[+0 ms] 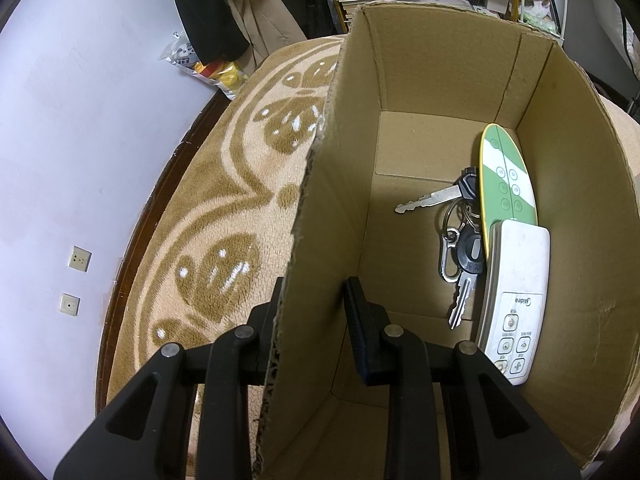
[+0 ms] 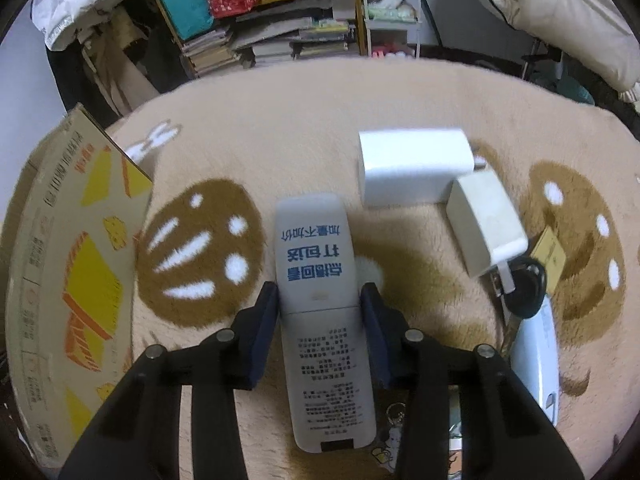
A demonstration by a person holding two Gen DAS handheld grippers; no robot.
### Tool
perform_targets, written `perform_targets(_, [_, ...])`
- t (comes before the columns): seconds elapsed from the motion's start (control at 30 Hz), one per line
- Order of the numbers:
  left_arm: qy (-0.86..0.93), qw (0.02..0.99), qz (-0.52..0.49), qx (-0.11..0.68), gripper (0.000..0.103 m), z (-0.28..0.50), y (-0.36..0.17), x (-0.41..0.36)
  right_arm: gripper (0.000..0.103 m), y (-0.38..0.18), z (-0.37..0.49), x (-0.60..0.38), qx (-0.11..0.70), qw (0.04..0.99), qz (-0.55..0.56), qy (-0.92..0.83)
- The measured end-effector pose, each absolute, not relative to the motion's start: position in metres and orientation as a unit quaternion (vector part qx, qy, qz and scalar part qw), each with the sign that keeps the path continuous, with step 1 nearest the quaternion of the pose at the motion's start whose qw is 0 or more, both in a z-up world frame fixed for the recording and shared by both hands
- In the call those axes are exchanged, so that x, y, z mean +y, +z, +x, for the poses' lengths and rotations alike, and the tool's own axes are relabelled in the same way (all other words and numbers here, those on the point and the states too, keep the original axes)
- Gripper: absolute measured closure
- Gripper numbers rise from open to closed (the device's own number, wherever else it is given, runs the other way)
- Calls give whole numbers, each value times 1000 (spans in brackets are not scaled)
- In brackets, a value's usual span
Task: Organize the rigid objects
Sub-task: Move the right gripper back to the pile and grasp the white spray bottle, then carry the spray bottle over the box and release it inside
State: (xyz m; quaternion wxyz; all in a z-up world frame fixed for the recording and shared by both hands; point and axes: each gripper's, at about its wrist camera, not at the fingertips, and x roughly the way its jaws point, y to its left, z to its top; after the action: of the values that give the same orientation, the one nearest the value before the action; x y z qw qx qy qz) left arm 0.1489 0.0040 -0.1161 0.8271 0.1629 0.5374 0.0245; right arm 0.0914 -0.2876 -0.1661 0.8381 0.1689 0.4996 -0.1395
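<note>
L claw [image 1: 312, 320] straddles cardboard box [image 1: 580, 208] wall; keys [image 1: 456, 232], remotes inside.

Box [image 1: 420, 92]: brown cardboard, standing open on the rug, holding three things along its right wall.
Green remote [image 1: 506, 176]: oval, green and white, lying far in the box against the right wall.
White remote [image 1: 516, 300]: lying face up, its far end overlapping the green one.
Keys [image 1: 460, 236]: a bunch on rings, lying just left of both remotes.
Grey remote [image 2: 320, 304]: lying back up, blue print showing.
Big charger [image 2: 412, 164]: white, lying far right.
Small charger [image 2: 486, 224]: white, touching the big one, prongs pointing near.
</note>
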Motion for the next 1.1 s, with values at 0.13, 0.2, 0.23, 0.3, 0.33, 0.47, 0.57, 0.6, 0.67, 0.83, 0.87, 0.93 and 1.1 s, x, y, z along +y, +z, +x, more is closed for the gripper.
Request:
perform_targets(0.13, [24, 827, 162, 538, 76, 149, -116, 4, 59, -154, 93, -282, 486, 848, 164, -133])
perform_targets(0.2, [25, 827, 163, 538, 76, 149, -116, 4, 59, -149, 95, -278, 480, 853, 158, -131])
perform_targets(0.23, [25, 827, 164, 537, 76, 149, -117, 3, 59, -145, 95, -275, 476, 856, 154, -128])
perform_targets(0.3, [25, 827, 164, 537, 76, 149, -117, 3, 59, -140, 97, -271, 471, 861, 151, -123])
perform_targets(0.33, [25, 827, 164, 537, 76, 149, -117, 3, 59, -137, 98, -269, 467, 863, 150, -120])
perform_targets(0.47, [25, 827, 163, 538, 76, 149, -118, 4, 59, -124, 102, -259, 455, 872, 145, -108])
perform_targets(0.57, [25, 827, 165, 537, 76, 150, -118, 3, 59, -115, 103, -253, 441, 879, 153, -100])
perform_targets(0.6, [25, 827, 166, 537, 76, 149, -118, 3, 59, -111, 103, -251, 435, 882, 155, -96])
perform_targets(0.67, [25, 827, 167, 536, 76, 150, -119, 3, 59, -100, 103, -244, 423, 889, 150, -89])
perform_targets(0.83, [24, 827, 163, 537, 76, 150, -119, 4, 59, -78, 102, -234, 395, 901, 161, -77])
perform_targets(0.87, [24, 827, 162, 538, 76, 150, -119, 4, 59, -74, 102, -231, 390, 904, 161, -73])
perform_targets(0.93, [24, 827, 160, 538, 76, 150, -119, 4, 59, -63, 100, -225, 378, 909, 160, -65])
perform_targets(1.1, [23, 827, 160, 538, 76, 150, -119, 4, 59, -41, 96, -207, 354, 920, 165, -35])
